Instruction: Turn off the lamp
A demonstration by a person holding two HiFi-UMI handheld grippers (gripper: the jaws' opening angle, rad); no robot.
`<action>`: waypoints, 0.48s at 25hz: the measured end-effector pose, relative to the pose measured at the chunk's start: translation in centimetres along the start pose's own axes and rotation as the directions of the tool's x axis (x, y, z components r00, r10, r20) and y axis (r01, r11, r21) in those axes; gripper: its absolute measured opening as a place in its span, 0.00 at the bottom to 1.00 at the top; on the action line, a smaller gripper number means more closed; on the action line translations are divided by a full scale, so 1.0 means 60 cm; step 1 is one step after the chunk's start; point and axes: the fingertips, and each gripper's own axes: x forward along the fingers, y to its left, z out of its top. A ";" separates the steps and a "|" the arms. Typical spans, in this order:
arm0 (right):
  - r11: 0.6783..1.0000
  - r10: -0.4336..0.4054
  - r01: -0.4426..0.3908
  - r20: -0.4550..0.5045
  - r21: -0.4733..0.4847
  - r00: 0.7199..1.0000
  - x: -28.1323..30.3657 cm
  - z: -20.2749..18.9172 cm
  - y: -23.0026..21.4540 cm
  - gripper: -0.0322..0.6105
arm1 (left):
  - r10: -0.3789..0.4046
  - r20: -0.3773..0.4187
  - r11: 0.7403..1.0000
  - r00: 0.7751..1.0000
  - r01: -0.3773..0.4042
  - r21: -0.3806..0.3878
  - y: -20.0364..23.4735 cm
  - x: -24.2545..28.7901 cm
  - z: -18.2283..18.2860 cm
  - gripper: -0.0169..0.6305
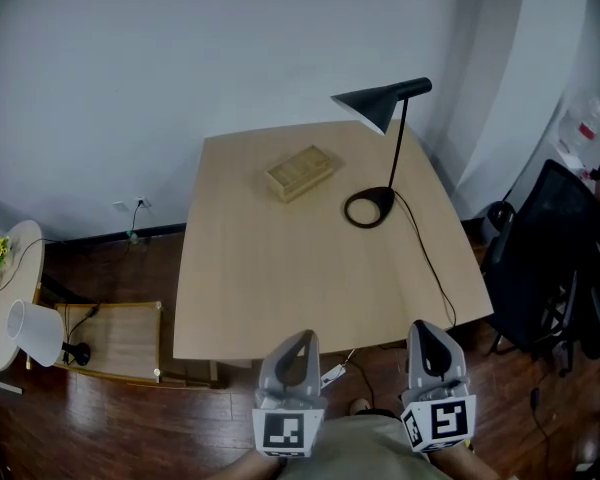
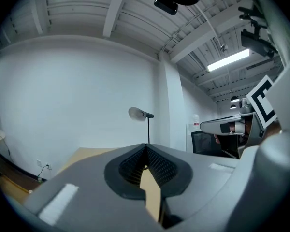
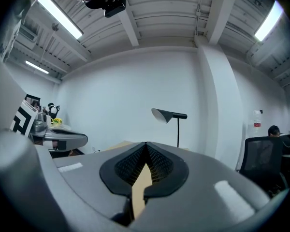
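While both grippers hang short of the desk's (image 1: 280, 278) near edge, the lamp (image 1: 396, 150) stands well beyond them, toward the far right corner. Its long axis is the thin upright stem, which rises from a ring-shaped base (image 1: 369, 208) to a black cone shade (image 1: 377, 105). We see the left gripper (image 1: 298, 336) and the right gripper (image 1: 427, 326) side by side, on the near side of that base. Each has its jaws pressed together with nothing between them. The right gripper lies more directly in line with the base, so we judge it the nearer one.

In the left gripper view the lamp (image 2: 148, 127) rises almost directly above the meeting jaw tips of the left gripper (image 2: 146, 149). In the right gripper view the lamp (image 3: 178, 129) sits a little right of the right gripper's (image 3: 146, 145) own line.

A cord (image 1: 427, 258) runs from the base toward us and drops over the desk edge. No switch can be made out on it or on the lamp. A wooden box (image 1: 300, 173) lies left of the base, apart from it. Between the base and the near edge the desk is bare wood. A dark office chair (image 1: 550, 248) stands to the right of the base, off the desk, and the wall is close behind the shade.
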 end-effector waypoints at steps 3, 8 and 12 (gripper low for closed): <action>0.999 0.047 -0.048 -0.027 -0.004 0.998 -0.029 -0.018 0.010 0.05 | 0.018 -0.025 1.000 1.000 -0.018 0.000 -0.019 -0.022 -0.008 0.03; 0.993 0.112 -0.109 -0.061 0.042 0.992 -0.058 -0.044 0.000 0.05 | 0.034 -0.075 0.999 0.997 -0.035 -0.007 -0.066 -0.043 -0.022 0.03; 0.992 0.124 -0.122 -0.064 0.045 0.990 -0.086 -0.056 -0.015 0.05 | 0.055 -0.077 0.998 0.996 -0.055 0.002 -0.090 -0.053 -0.026 0.03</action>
